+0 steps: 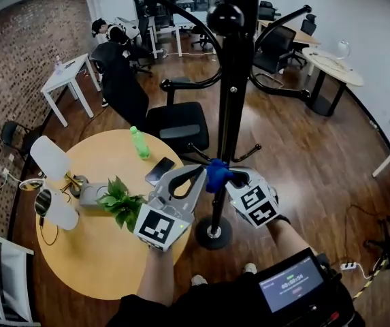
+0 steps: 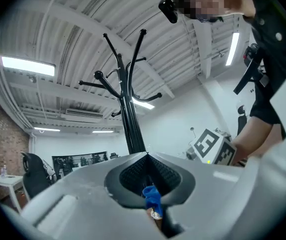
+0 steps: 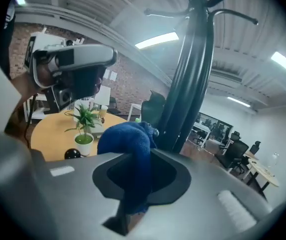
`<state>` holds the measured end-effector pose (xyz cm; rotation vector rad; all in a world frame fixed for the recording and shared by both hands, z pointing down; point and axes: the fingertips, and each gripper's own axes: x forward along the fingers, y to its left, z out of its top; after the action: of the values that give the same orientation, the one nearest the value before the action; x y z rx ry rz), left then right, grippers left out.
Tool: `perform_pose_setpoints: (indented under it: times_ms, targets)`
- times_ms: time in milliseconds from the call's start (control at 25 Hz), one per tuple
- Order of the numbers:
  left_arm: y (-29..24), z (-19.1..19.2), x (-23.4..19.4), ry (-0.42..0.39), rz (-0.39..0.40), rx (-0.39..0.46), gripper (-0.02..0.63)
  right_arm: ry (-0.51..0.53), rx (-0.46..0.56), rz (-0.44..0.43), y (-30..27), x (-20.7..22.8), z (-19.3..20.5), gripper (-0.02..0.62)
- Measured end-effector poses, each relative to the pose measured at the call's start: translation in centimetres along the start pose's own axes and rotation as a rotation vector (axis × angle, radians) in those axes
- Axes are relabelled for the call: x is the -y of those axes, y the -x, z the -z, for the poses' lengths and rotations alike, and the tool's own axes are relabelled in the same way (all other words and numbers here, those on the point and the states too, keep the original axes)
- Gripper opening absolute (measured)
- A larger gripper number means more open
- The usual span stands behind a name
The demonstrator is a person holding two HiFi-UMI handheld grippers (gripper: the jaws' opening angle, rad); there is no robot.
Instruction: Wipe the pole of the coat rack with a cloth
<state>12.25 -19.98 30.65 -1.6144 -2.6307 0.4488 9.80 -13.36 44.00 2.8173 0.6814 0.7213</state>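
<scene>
The blue cloth (image 1: 218, 175) is at the lower coat rack pole (image 1: 230, 114), with your left gripper (image 1: 196, 180) and right gripper (image 1: 235, 182) both clamped on it. You seem mid-wipe: next, slide it along the pole, keeping it pressed on.

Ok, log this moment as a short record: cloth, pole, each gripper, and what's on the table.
cloth: cloth, blue, bunched at the lower pole
pole: pole, black, upright, on a round base
left gripper: left gripper, jaws shut on a small bit of the cloth
right gripper: right gripper, jaws shut on the cloth's bulk
table: table, round, yellow, left of the pole; holds a potted plant and a green bottle
</scene>
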Motion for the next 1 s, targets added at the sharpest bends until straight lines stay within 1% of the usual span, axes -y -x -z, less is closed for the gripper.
perform_pose_setpoints:
  times_ms: [120,280,360,440,560,640,720,800,840,920,1000]
  targets:
    - [0.5,0.8,0.2,0.029,-0.114,-0.048,0.003,0.003,0.061,-0.1,-0.4,-0.5,0.0,0.051]
    - [-0.7,2.5,1.8,-0.004,-0.251,-0.148,0.003,0.001,0.116,-0.244,-0.2,-0.7,1.1,0.052]
    - [-2.0,2.7,3.1,-0.006,-0.316,-0.159,0.003,-0.013,0.125,-0.323,-0.1,-0.8,2.0,0.051]
    - [-3.3,2.8,5.0,-0.009,-0.357,-0.149,0.003,-0.009,0.139,-0.393,0.1,-0.9,2.5,0.051]
    - [-3.9,3.0,7.4,-0.029,-0.399,-0.191,0.003,0.009,0.152,-0.478,0.8,-1.7,3.2,0.052]
    - [-3.5,2.9,8.5,-0.047,-0.423,-0.222,0.003,0.007,0.134,-0.507,1.2,-1.9,4.3,0.052]
    - [-2.9,3.2,9.0,-0.05,-0.451,-0.248,0.003,0.013,0.099,-0.486,1.1,-1.1,5.7,0.051]
    - [-2.4,4.4,9.6,-0.038,-0.458,-0.284,0.003,0.025,0.047,-0.445,0.6,-0.1,7.6,0.052]
    - [-2.3,5.3,10.1,-0.023,-0.448,-0.295,0.003,0.032,0.03,-0.432,0.5,0.3,8.4,0.052]
    - [-2.9,7.2,11.5,0.009,-0.393,-0.301,0.003,0.061,0.036,-0.424,0.4,0.8,9.1,0.051]
    - [-3.7,9.4,13.5,0.037,-0.306,-0.299,0.003,0.113,0.096,-0.422,0.3,0.7,8.9,0.052]
